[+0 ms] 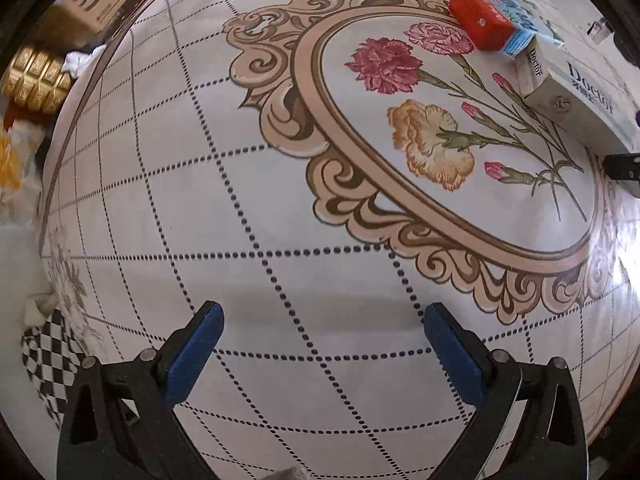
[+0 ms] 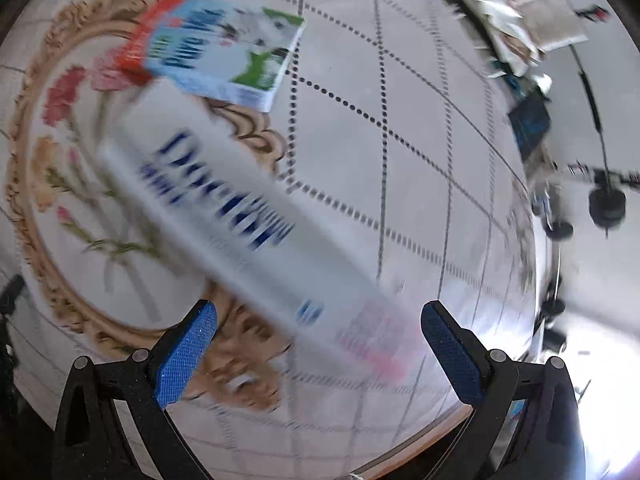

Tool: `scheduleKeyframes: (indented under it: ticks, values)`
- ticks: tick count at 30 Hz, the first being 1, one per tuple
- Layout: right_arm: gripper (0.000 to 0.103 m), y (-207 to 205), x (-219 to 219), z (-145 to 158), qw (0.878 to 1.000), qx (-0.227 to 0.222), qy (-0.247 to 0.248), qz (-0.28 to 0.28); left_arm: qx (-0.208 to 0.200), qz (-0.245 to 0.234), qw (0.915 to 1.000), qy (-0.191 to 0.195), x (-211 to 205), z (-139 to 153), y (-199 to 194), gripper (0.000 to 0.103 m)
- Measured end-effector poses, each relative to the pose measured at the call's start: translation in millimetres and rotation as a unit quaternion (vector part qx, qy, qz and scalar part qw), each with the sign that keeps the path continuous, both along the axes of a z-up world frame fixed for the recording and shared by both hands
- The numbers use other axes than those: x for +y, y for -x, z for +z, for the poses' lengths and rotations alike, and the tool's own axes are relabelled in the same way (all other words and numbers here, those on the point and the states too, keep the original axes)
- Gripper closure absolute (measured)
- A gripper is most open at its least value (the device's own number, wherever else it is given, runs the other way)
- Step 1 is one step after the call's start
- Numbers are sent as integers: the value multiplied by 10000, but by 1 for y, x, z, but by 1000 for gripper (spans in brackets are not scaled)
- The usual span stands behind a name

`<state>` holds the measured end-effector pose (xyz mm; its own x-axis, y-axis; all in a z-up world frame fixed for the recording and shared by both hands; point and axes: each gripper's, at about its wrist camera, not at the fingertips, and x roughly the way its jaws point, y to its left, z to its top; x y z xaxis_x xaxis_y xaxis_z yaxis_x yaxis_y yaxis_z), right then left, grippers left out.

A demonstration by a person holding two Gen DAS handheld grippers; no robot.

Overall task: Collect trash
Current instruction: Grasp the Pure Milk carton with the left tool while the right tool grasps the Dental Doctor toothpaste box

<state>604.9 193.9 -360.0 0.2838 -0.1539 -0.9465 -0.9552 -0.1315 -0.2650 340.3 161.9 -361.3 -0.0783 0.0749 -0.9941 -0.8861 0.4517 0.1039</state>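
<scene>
The long white toothpaste box (image 2: 248,216) lies flat on the table (image 2: 420,168), across the rim of the printed flower medallion (image 1: 440,140). Just beyond its far end, a milk carton (image 2: 224,52) with a red end rests on the same rim. Your right gripper (image 2: 318,344) is spread wide, its blue pads (image 2: 186,354) flanking the box's near end; contact cannot be told through the blur. Your left gripper (image 1: 322,352) is equally wide, empty, over bare tabletop short of the medallion.
</scene>
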Motion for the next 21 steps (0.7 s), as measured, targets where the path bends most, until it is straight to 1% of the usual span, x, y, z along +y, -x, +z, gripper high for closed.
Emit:
scheduleKeyframes:
  ticks: [2, 4, 5, 6, 9, 11, 13, 14, 15, 16, 17, 18, 19, 20, 21]
  values:
    - [0, -10, 8, -8, 9998, 162, 81, -34, 114, -113, 9999, 25, 2, 0, -3, 0]
    - [1, -20, 10, -10, 9991, 387, 38, -179, 196, -207, 9996, 34, 5, 1, -8, 0]
    - [7, -23, 10, -8, 9982, 547, -15, -247, 255, -256, 9993, 49, 6, 1, -11, 0]
    - [18, -27, 8, -5, 9964, 772, -63, -347, 322, -328, 9989, 53, 8, 1, -15, 0]
    - [34, -32, -6, -1, 9951, 839, -90, -524, 398, -581, 9975, 6, 12, 4, -33, 0]
    - [38, -40, -22, 1, 9899, 1046, -35, -961, 484, -767, 9959, -30, 13, 5, -42, 0]
    - [40, -54, -42, 1, 9805, 1174, -20, -1574, 517, -940, 9942, -99, 16, 11, -54, 0]
    - [40, -64, -53, 0, 9713, 1299, -29, -1991, 512, -1005, 9935, -126, 17, 14, -59, 0]
    - [40, -75, -65, 0, 9577, 1455, -112, -2480, 495, -1089, 9927, -173, 20, 18, -67, 0]
    - [40, -90, -79, 0, 9408, 1497, -267, -3028, 484, -1166, 9917, -231, 23, 22, -76, 0]
    - [40, -106, -92, 1, 9198, 1498, -462, -3598, 479, -1271, 9902, -316, 27, 27, -86, 0]
    - [41, -119, -102, 2, 8996, 1528, -630, -4043, 471, -1399, 9881, -431, 33, 33, -98, 0]
    - [41, -135, -113, 4, 8735, 1510, -797, -4559, 461, -1532, 9857, -532, 40, 36, -113, 0]
    - [41, -149, -122, 5, 8477, 1528, -971, -4987, 465, -1730, 9816, -658, 45, 41, -127, 0]
    - [41, -158, -125, 4, 8314, 1562, -1057, -5227, 496, -1999, 9751, -828, 51, 47, -144, 0]
